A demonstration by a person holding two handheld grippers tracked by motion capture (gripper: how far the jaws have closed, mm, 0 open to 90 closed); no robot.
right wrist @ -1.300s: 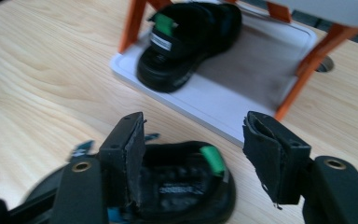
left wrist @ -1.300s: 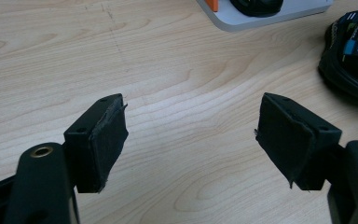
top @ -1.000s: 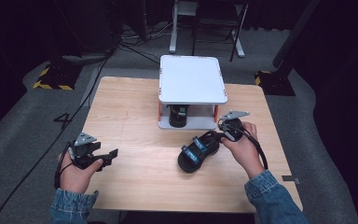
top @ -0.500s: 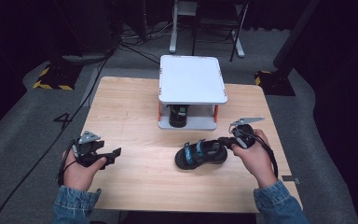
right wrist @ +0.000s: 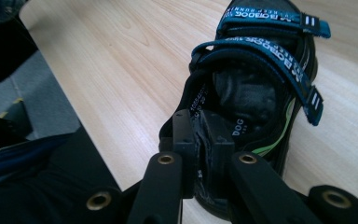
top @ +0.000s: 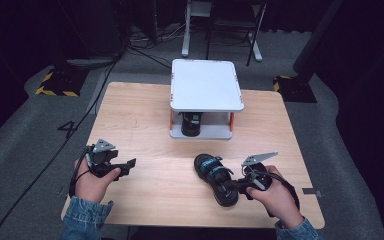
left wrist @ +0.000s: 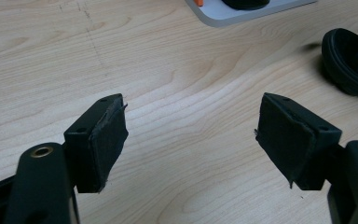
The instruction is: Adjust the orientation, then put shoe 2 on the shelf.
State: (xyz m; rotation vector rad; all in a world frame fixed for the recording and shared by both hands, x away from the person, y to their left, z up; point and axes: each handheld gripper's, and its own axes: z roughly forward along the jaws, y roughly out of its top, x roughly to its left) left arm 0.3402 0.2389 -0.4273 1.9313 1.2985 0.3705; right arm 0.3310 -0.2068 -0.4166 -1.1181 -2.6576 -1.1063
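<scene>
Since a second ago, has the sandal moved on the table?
Yes. The sandal, clamped by the right gripper, has swung round and slid toward the table's near edge, away from the white stand.

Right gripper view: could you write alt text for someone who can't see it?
The right gripper has its two black jaws shut on the heel strap of a black sandal with teal straps, which lies on a light wooden table. White lettering runs along the straps, and the table's edge shows at the left with dark floor beyond.
</scene>
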